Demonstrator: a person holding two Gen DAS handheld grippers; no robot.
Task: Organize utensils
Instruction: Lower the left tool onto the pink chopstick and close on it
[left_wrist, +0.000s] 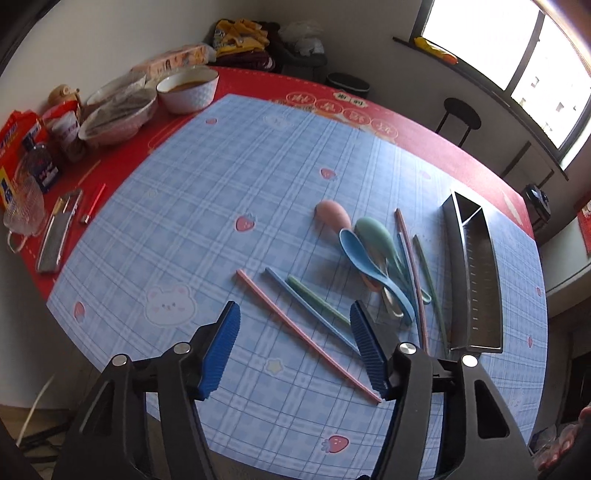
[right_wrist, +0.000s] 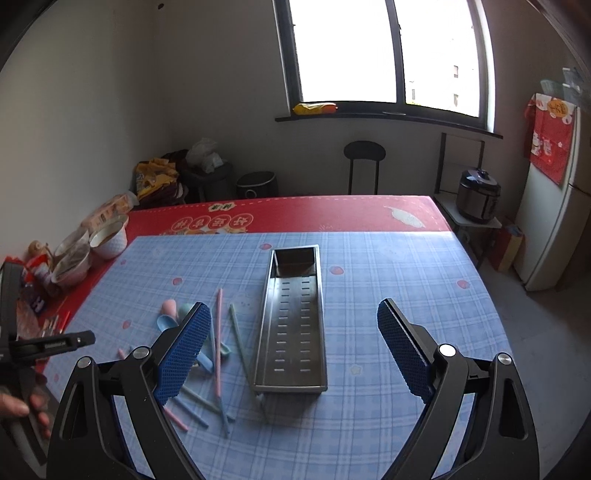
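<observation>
A steel perforated utensil tray (left_wrist: 476, 280) (right_wrist: 291, 325) lies empty on the blue checked mat. Left of it lie pink (left_wrist: 332, 214), blue (left_wrist: 354, 247) and green (left_wrist: 373, 229) spoons and several loose chopsticks: pink (left_wrist: 306, 332), blue (left_wrist: 310, 306), green (left_wrist: 317, 299) near my left gripper, more beside the tray (right_wrist: 218, 332). My left gripper (left_wrist: 295, 350) is open and empty, just above the near chopsticks. My right gripper (right_wrist: 291, 354) is open and empty, above the tray's near end.
Bowls (left_wrist: 186, 90) (right_wrist: 109, 236), snack packets (left_wrist: 18, 147), a glass cup (left_wrist: 22, 206) and a grater (left_wrist: 59, 229) crowd the red tablecloth's left side. A stool (right_wrist: 364, 162), rice cooker (right_wrist: 478, 199) and fridge (right_wrist: 550, 206) stand beyond the table.
</observation>
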